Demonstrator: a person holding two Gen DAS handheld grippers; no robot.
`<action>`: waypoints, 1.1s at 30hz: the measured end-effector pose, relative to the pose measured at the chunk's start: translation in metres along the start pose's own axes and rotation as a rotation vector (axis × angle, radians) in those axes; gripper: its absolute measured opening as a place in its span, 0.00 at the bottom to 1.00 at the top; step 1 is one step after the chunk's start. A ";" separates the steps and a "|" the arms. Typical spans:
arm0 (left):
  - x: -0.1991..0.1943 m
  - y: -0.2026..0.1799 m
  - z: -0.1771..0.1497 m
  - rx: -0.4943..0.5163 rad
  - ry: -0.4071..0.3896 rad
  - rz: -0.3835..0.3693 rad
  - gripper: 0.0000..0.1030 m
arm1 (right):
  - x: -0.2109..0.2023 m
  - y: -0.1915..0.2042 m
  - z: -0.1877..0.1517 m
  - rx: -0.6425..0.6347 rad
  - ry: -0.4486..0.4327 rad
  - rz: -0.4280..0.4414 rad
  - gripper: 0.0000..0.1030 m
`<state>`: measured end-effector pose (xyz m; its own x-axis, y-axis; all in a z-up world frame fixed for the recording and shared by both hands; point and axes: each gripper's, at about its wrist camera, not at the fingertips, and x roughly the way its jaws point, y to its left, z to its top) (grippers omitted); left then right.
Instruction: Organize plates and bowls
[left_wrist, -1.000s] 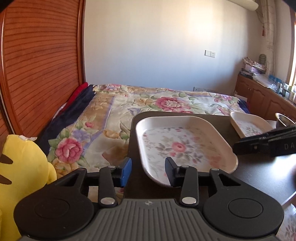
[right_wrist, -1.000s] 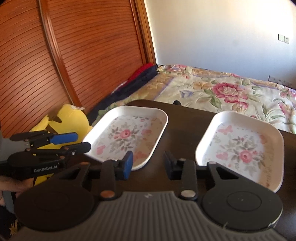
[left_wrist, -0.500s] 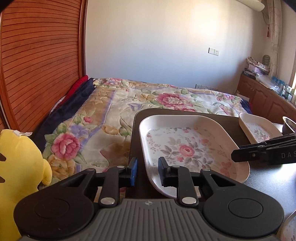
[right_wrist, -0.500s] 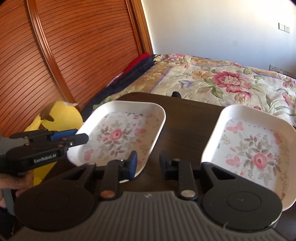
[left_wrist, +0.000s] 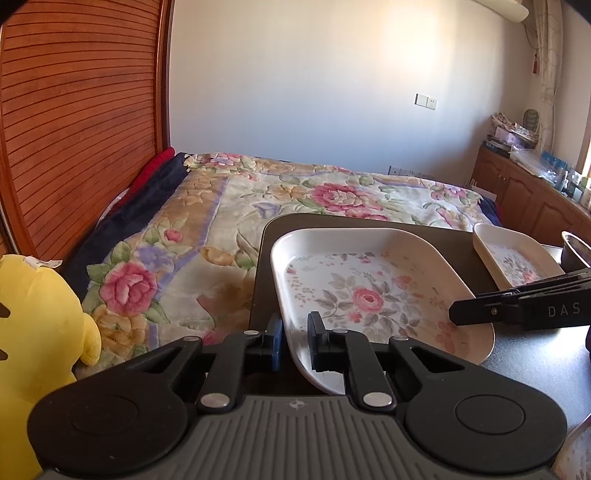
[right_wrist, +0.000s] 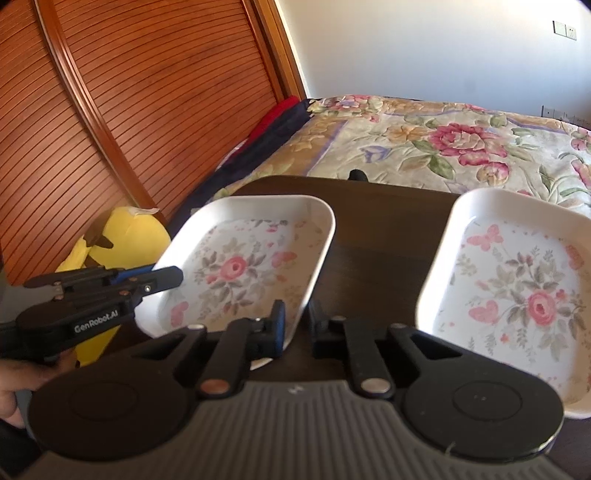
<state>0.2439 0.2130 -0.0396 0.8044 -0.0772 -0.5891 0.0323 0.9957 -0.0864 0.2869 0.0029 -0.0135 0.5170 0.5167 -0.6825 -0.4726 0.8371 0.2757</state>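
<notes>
- A white floral tray (left_wrist: 369, 291) sits at the left corner of the dark counter (right_wrist: 384, 221); nothing lies in it.
- The left gripper (left_wrist: 295, 341) has its fingers (left_wrist: 318, 343) pinched on the tray's near-left rim, one finger outside the wall and one inside.
- The right gripper (right_wrist: 295, 325) has its fingers (right_wrist: 277, 326) pinched on the same tray's near-right edge.
- A second floral tray (right_wrist: 517, 291), printed with butterflies and a rose, lies apart to the right on the counter and holds nothing.
- A metal bowl (left_wrist: 576, 251) shows only at the far right edge of the left wrist view; its contents cannot be seen.
- A flowered bed (left_wrist: 295, 199) lies beyond the counter, and a yellow plush toy (left_wrist: 33, 332) sits to the left.
</notes>
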 end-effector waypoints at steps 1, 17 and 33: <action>-0.001 -0.001 0.000 0.001 0.002 0.001 0.15 | 0.000 0.000 0.000 -0.004 -0.002 -0.003 0.13; -0.034 -0.028 -0.002 0.032 -0.016 -0.016 0.15 | -0.012 -0.010 0.000 0.002 -0.014 0.017 0.12; -0.095 -0.078 -0.009 0.072 -0.079 -0.040 0.15 | -0.076 -0.018 -0.020 0.000 -0.102 0.012 0.12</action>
<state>0.1592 0.1422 0.0159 0.8457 -0.1154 -0.5209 0.1052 0.9932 -0.0492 0.2422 -0.0550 0.0201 0.5810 0.5422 -0.6070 -0.4789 0.8308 0.2836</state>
